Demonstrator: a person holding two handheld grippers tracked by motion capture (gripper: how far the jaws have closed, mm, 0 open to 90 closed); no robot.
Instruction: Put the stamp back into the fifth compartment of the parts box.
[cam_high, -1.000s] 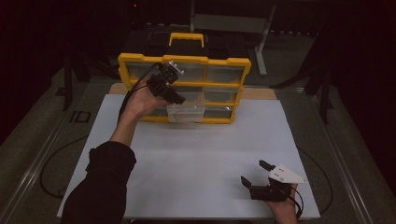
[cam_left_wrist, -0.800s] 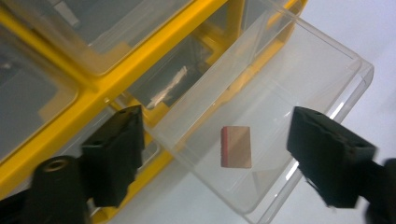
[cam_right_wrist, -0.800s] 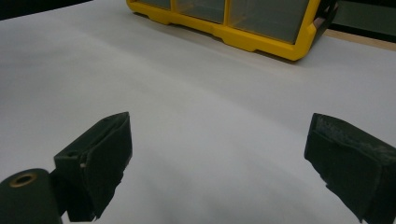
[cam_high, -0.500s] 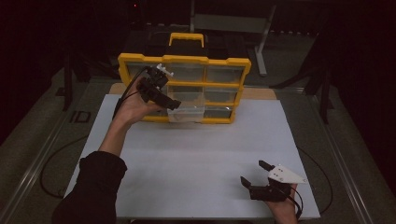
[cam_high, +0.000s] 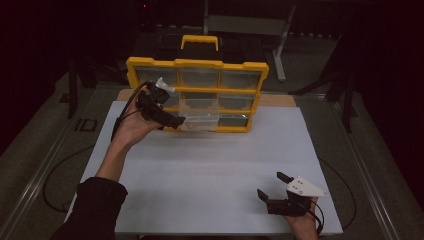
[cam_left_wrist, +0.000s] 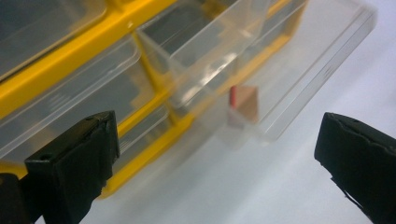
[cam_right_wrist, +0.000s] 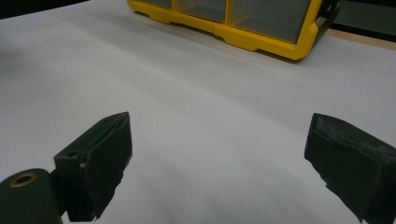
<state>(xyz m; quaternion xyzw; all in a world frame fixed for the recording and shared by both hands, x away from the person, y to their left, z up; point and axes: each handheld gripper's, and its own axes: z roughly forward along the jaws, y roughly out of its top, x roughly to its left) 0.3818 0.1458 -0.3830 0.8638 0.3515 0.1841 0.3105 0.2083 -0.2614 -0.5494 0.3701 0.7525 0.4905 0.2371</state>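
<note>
Covering most of the bench is a white sheet, and at its far edge stands the yellow organiser, upright, with rows of clear drawers and a black and yellow handle on top. One clear drawer in the bottom row, middle column, is pulled out toward the person and juts over the white surface; in the left gripper view it holds a small red and tan block near its front wall. The left gripper hangs just beside that drawer's left side, near the far left part of the bench; its jaws have just been opening and now stand wide apart, with nothing between them, and the drawer lies ahead of them, apart from the pads. The right gripper rests near the near right corner of the bench, well apart from the organiser, jaws spread wide over bare white surface and holding nothing.
</note>
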